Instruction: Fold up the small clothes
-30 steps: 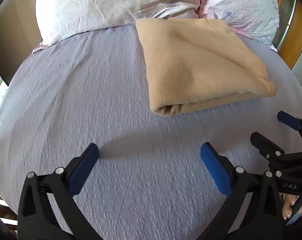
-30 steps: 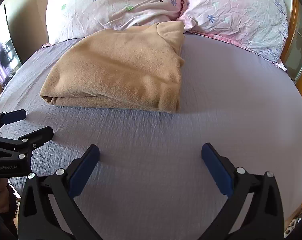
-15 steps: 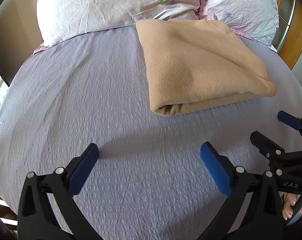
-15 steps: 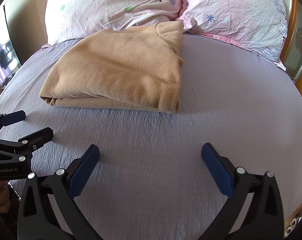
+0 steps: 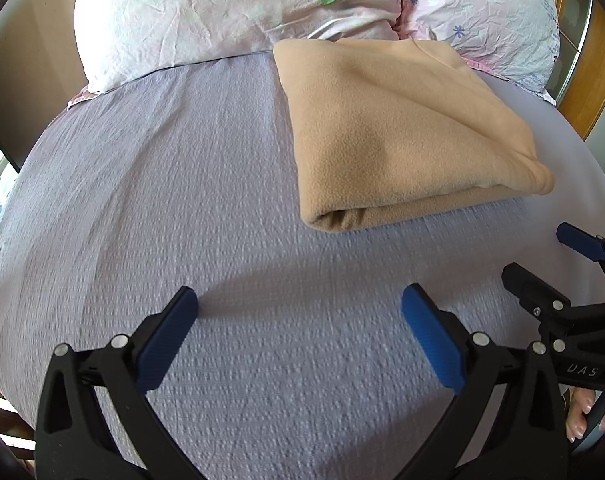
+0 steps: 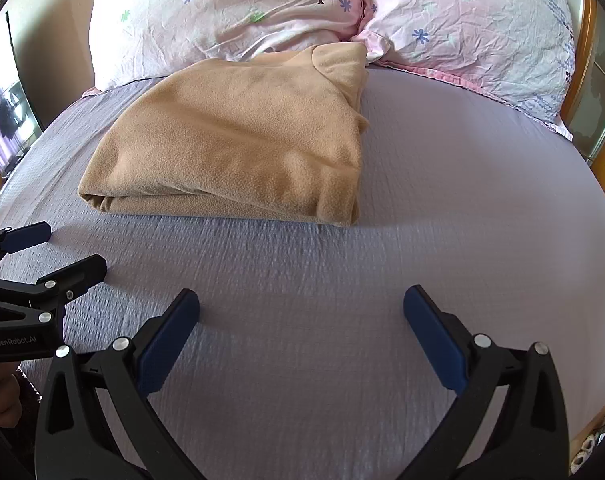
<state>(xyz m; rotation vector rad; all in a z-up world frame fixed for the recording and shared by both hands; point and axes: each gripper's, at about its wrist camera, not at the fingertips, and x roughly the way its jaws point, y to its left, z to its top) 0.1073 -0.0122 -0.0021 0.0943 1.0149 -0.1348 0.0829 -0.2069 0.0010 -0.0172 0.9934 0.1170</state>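
A tan fleece garment [image 5: 402, 136] lies folded into a thick rectangle on the lilac bedsheet [image 5: 182, 200], its far end near the pillows. It also shows in the right wrist view [image 6: 242, 144]. My left gripper [image 5: 300, 312] is open and empty, hovering over the bare sheet in front of the garment. My right gripper [image 6: 302, 312] is open and empty, also short of the garment. The right gripper shows at the right edge of the left wrist view [image 5: 542, 264], and the left gripper shows at the left edge of the right wrist view [image 6: 54, 248].
Two floral pillows [image 6: 230, 12] [image 6: 474, 20] lie at the head of the bed behind the garment. A wooden bed frame [image 5: 594, 76] runs along the right side. The sheet [image 6: 462, 200] spreads wide around the garment.
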